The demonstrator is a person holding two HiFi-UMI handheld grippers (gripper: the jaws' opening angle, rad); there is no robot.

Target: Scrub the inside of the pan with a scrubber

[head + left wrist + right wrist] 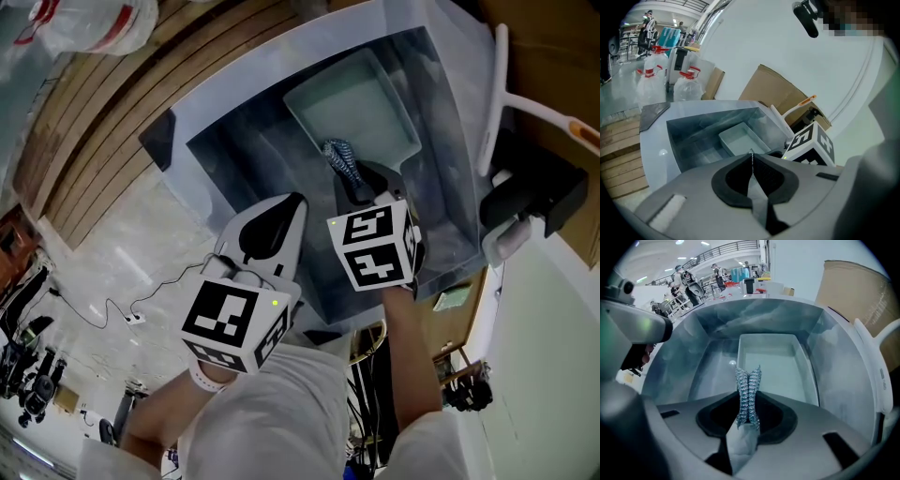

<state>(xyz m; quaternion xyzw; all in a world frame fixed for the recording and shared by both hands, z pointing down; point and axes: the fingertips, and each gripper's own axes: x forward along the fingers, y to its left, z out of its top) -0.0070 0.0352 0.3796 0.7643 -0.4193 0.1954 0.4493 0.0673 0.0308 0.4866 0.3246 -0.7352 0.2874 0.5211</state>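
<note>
Grey left gripper (751, 154) hangs over the sink's (234, 155) near rim, jaws clenched together on nothing. Beside it, the right gripper (749, 395) grasps a blue-silver mesh scrubber (748, 376) at the near edge of the pale rectangular pan (773, 359) in the basin.

head view steeply down over sink (225, 155); both gripper views face pan (768, 362), near.

Pan (356, 103) interior open from above. Sink (248, 80) walls hem pan far and right. Sink floor left of pan free. Right claw (359, 185), scrubber (339, 157) over pan's near edge.
</note>
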